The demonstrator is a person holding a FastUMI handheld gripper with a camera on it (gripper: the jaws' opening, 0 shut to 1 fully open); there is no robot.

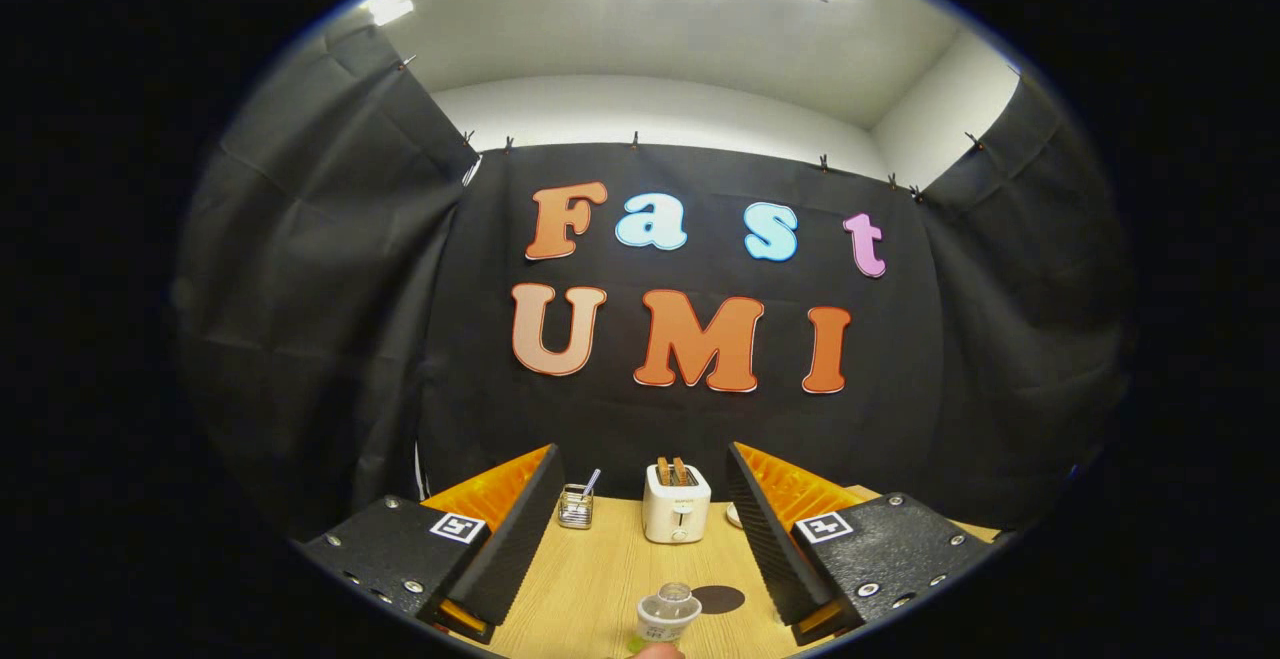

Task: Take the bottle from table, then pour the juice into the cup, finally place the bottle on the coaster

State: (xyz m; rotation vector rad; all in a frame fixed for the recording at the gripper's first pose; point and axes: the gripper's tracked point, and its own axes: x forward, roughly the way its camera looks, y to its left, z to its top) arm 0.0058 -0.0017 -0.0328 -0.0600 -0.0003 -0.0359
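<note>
Near on table [610, 579], between wide-open fingers of gripper [645, 529], stands bottle [665, 614], coaster [718, 599] just right; toaster [676, 504] far; step: grasping bottle; next: lower, close on body

Readable text: none of the print on the objects can be read at this size.
First coded marker [458, 527]: a square patterned tag on the upper face of one finger block. It is a machine code, not letters or digits.
Second coded marker [826, 527]: a matching square tag on the other finger block, with a different pattern.
Toaster [676, 509]: a small mark on the front face, too small to read.
Bottle [668, 617]: a printed band around the body, blurred and unreadable.
Gripper [642, 449]: fingers are spread wide, with the bottle between them and touching neither.
</note>
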